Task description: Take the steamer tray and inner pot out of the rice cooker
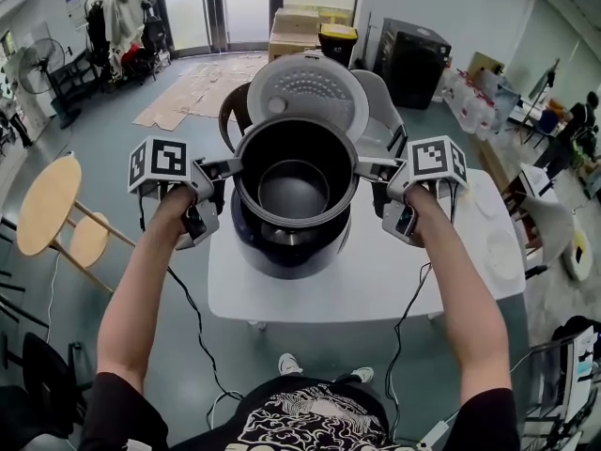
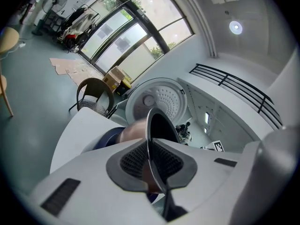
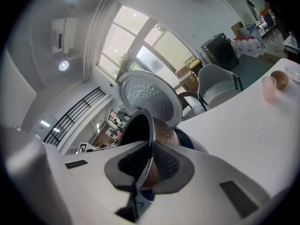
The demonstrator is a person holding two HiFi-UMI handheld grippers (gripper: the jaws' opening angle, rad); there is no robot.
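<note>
- Inner pot (image 1: pixel 294 188): dark inside, copper-coloured outer wall (image 2: pixel 133 130). It sits directly over the rice cooker, raised so that its wall shows above the cooker body. Whether its base is clear of the cooker cannot be told.
- Left gripper (image 1: pixel 228 168): jaws nearly together, clamped on the pot's thin rim at the pot's 9 o'clock, with the rim between the ribbed pads (image 2: pixel 136 161).
- Right gripper (image 1: pixel 362 169): jaws nearly together, clamped on the rim at the pot's 3 o'clock, one pad (image 3: pixel 166 165) on the outer wall.
- Rice cooker (image 1: pixel 282 252): dark blue body, standing on the table.
- Lid (image 1: pixel 307 87): open and upright, at 12 o'clock from the pot.
- Table (image 1: pixel 376 280): white.
- Stool (image 1: pixel 47 205): wooden, at 9 o'clock from the table.
- Grey chair (image 1: pixel 380 111): at 1 o'clock from the pot.
</note>
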